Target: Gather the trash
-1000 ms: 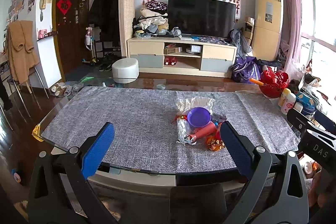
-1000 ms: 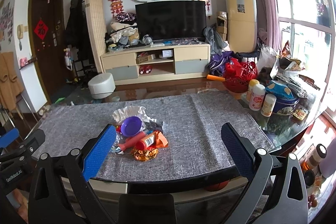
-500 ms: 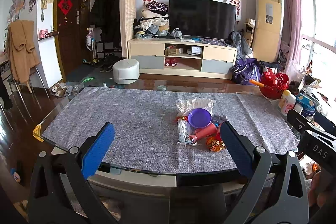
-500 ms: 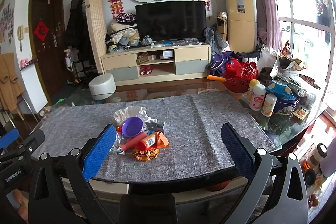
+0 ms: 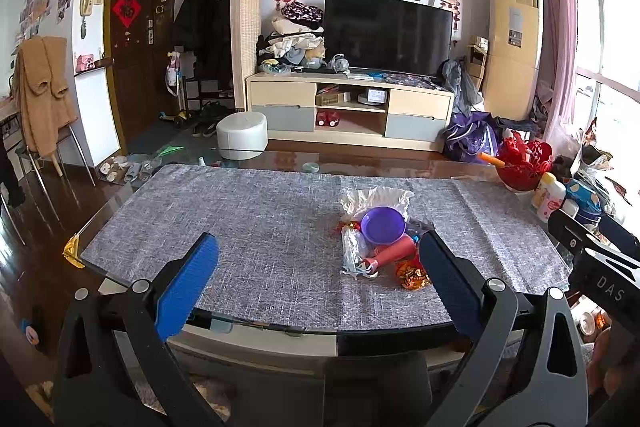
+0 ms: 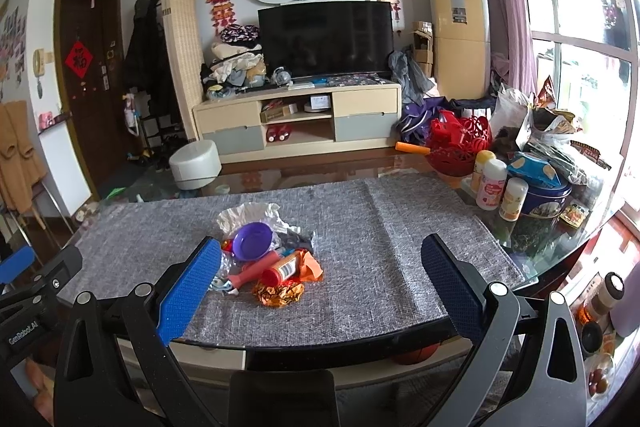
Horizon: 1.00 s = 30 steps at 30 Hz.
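A pile of trash lies on the grey table mat [image 5: 256, 227]: a purple bowl [image 5: 383, 225] [image 6: 253, 240], white crumpled paper [image 5: 374, 195] [image 6: 248, 213], a red tube [image 5: 394, 252] [image 6: 254, 271], a small orange-capped bottle [image 6: 282, 269], an orange-gold foil wrapper [image 5: 411, 273] [image 6: 279, 294] and clear plastic [image 5: 352, 247]. My left gripper [image 5: 316, 279] is open and empty at the table's near edge, the pile ahead to the right. My right gripper [image 6: 320, 279] is open and empty, the pile just ahead to the left.
Bottles [image 6: 491, 185], a blue tin [image 6: 546, 201], snack bags and a red basket [image 6: 458, 143] crowd the table's right end. The glass table edge [image 6: 320, 345] lies just ahead of both grippers. A TV stand [image 5: 348, 111] and white stool [image 5: 242, 135] stand beyond.
Both views have crept slightly toward the table; the trash pile has not moved and both grippers stay open.
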Tool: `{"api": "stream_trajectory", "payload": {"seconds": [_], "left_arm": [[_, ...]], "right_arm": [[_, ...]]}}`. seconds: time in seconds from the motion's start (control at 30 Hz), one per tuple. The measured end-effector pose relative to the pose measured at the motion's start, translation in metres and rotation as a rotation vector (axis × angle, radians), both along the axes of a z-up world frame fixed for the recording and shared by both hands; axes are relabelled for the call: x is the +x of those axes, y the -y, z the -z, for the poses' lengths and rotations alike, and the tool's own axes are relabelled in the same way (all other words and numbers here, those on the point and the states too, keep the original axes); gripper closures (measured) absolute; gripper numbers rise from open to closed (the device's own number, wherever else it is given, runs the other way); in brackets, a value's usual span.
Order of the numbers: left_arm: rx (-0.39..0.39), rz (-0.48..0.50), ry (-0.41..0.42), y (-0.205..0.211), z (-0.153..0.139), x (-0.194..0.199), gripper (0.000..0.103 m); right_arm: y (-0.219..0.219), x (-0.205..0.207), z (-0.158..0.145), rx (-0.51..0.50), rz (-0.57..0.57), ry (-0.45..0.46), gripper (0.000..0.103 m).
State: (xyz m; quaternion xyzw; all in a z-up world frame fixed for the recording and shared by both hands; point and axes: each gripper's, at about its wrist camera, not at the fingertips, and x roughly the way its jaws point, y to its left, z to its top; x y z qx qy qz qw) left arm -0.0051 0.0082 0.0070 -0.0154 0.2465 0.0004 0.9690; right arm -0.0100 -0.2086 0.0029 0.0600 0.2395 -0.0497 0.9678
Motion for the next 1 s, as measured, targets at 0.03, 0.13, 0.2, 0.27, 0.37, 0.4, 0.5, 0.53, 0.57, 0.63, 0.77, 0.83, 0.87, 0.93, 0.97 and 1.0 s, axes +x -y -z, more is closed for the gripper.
{"api": "stream_trajectory", "payload": {"seconds": [0.03, 0.13, 0.2, 0.27, 0.37, 0.4, 0.5, 0.53, 0.57, 0.63, 0.77, 0.83, 0.87, 0.93, 0.97, 1.0], "left_arm": [[0.0, 0.0, 0.0, -0.001, 0.001, 0.0, 0.008], [0.0, -0.004, -0.004, -0.002, 0.003, 0.003, 0.008], [0.001, -0.007, -0.012, -0.002, 0.006, 0.006, 0.008], [0.002, -0.007, -0.022, -0.002, 0.01, 0.01, 0.008], [0.008, -0.008, -0.034, -0.002, 0.018, 0.014, 0.008], [0.012, -0.009, -0.039, -0.002, 0.02, 0.017, 0.008], [0.023, 0.001, -0.049, -0.002, 0.029, 0.024, 0.008], [0.029, 0.002, -0.051, 0.0, 0.032, 0.025, 0.008], [0.038, 0.005, -0.052, 0.001, 0.036, 0.027, 0.008], [0.058, 0.015, -0.06, 0.003, 0.044, 0.033, 0.008], [0.028, 0.049, -0.114, 0.001, 0.065, 0.051, 0.008], [0.021, 0.068, -0.148, 0.002, 0.076, 0.061, 0.008], [0.023, 0.074, -0.161, 0.003, 0.082, 0.065, 0.008], [0.028, 0.092, -0.193, 0.005, 0.094, 0.075, 0.008], [0.03, 0.099, -0.202, 0.006, 0.097, 0.078, 0.008], [0.033, 0.109, -0.215, 0.008, 0.101, 0.082, 0.008]], "right_arm": [[0.0, 0.001, 0.001, 0.0, 0.0, -0.002, 0.003], [0.002, 0.002, 0.001, 0.003, 0.006, -0.005, 0.003], [0.004, 0.004, 0.002, 0.005, 0.016, -0.006, 0.003], [0.007, 0.007, 0.003, 0.007, 0.028, -0.009, 0.003], [0.011, 0.011, 0.008, 0.015, 0.035, -0.018, 0.003], [0.013, 0.014, 0.011, 0.024, 0.031, -0.022, 0.003], [0.017, 0.022, 0.021, 0.053, 0.013, -0.041, 0.003], [0.016, 0.027, 0.027, 0.059, -0.002, -0.053, 0.003], [0.016, 0.03, 0.03, 0.062, -0.017, -0.06, 0.003], [0.015, 0.038, 0.04, 0.068, -0.042, -0.083, 0.003], [0.014, 0.055, 0.062, 0.089, -0.048, -0.138, 0.003], [0.016, 0.063, 0.072, 0.101, -0.052, -0.171, 0.003], [0.016, 0.069, 0.078, 0.109, -0.053, -0.189, 0.003], [0.016, 0.078, 0.089, 0.13, -0.059, -0.213, 0.003], [0.016, 0.082, 0.092, 0.134, -0.061, -0.219, 0.003], [0.015, 0.086, 0.095, 0.136, -0.067, -0.225, 0.003]]}}
